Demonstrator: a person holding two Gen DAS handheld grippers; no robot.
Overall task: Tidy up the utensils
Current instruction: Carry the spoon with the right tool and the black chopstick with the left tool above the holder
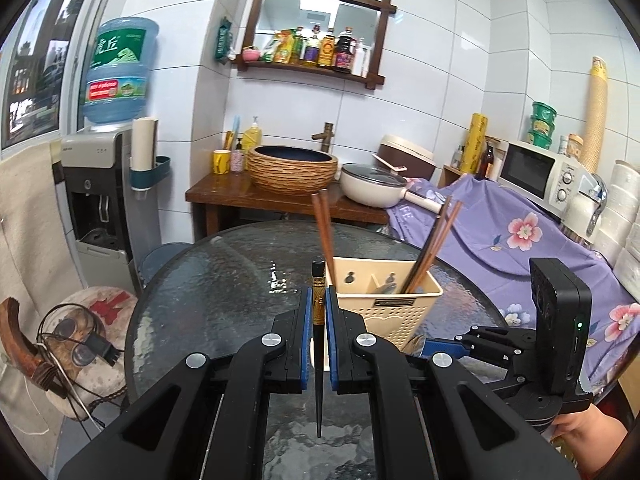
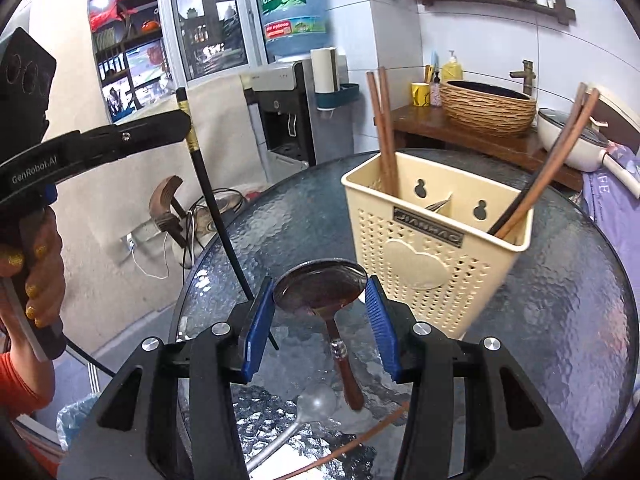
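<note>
We pinch black chopstick (image 1: 319, 320) in left hand-held gripper (image 1: 319, 312), spoon (image 2: 320, 290) in right hand-held gripper (image 2: 320, 300); spoon bowl gripped edgewise may slip before caddy (image 2: 436, 240) ahead

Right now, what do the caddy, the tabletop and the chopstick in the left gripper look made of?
Caddy: cream plastic, matte, moulded perforations. Tabletop: textured dark glass, glossy, glare and see-through to floor. Black chopstick: smooth, likely lacquered wood or plastic, with a gold patterned band; can't tell which.

Six chopsticks (image 2: 386, 132): four brown in one basket (image 2: 436, 248), one black, one lying down. Two spoons (image 2: 320, 290).
</note>
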